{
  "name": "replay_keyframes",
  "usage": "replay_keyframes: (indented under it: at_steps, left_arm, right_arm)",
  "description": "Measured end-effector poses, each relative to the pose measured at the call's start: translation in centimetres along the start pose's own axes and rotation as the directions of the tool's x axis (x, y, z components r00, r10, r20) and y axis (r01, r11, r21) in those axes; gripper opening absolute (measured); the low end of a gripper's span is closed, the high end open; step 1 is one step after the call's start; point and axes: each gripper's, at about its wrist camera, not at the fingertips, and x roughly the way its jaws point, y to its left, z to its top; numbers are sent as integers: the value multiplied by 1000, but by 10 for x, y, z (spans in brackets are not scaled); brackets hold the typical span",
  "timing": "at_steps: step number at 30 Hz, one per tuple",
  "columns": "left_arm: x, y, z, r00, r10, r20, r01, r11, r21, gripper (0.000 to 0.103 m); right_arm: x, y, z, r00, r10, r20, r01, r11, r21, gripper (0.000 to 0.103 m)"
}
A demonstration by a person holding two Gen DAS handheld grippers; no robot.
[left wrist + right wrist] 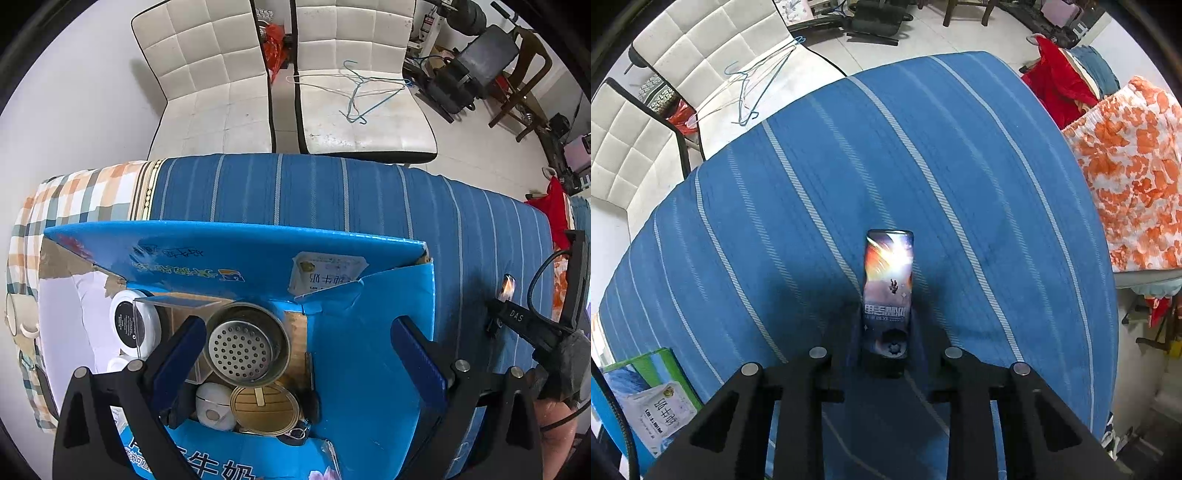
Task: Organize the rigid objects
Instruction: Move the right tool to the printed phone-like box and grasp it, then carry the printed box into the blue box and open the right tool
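Note:
My left gripper point(295, 343) is open and empty, hovering over a blue cardboard box point(369, 295). Inside the box lie a metal strainer cup point(243, 343), a gold can lid point(264, 408), a white round case point(212, 406), a black-and-white jar point(131, 323) and a clear plastic piece point(173, 302). My right gripper point(886, 325) is shut on a slim printed tin with a space picture point(888, 280), held above the blue striped cloth point(812, 206). The right gripper also shows at the right edge of the left wrist view point(517, 317).
The box's corner shows at the lower left of the right wrist view point(646, 398). Two white padded chairs point(221, 74) stand beyond the table, one with wire hangers point(362, 92). Orange-flowered cloth point(1137, 177) and red cloth point(1056, 85) lie to the right. A checked cloth point(74, 199) covers the left.

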Motion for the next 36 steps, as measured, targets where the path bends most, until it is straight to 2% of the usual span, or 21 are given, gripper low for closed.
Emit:
replay_keyframes:
  at_steps: [5,9,16,20,23,29,33,36]
  left_arm:
    - [-5,1,-5,1000,9,17,-9,1000,20,103]
    - [-14,4,-16,1000,5,30,-6,999,34,103]
    - [-42,18,-47,998,-27,64,24,998,56,103]
    - [-69,42,-70,994,-59,93,54,997,54,103]
    - [-95,71,-85,989,-61,134,58,998,30,103]
    - [-134,137,-112,979,-39,201,46,998,-31,103]
    - [-133,172,-122,979,-15,203,31,997,-74,103]
    - [-119,190,-127,983,-10,183,28,995,-95,103]
  right_arm:
    - [-8,3,-13,1000,1,9,0,1000,-29,27]
    - [-30,1,-32,999,15,50,-11,998,-69,27]
    - [-92,-2,-81,988,103,119,-88,988,-127,27]
    - [-138,3,-118,972,169,162,-138,973,-187,27]
    - [-174,19,-152,958,224,181,-177,953,-245,27]
    - [-217,57,-210,930,323,176,-248,905,-346,27]
    - [-223,92,-241,911,388,141,-301,858,-416,27]
    - [-207,113,-257,899,431,80,-352,818,-455,27]
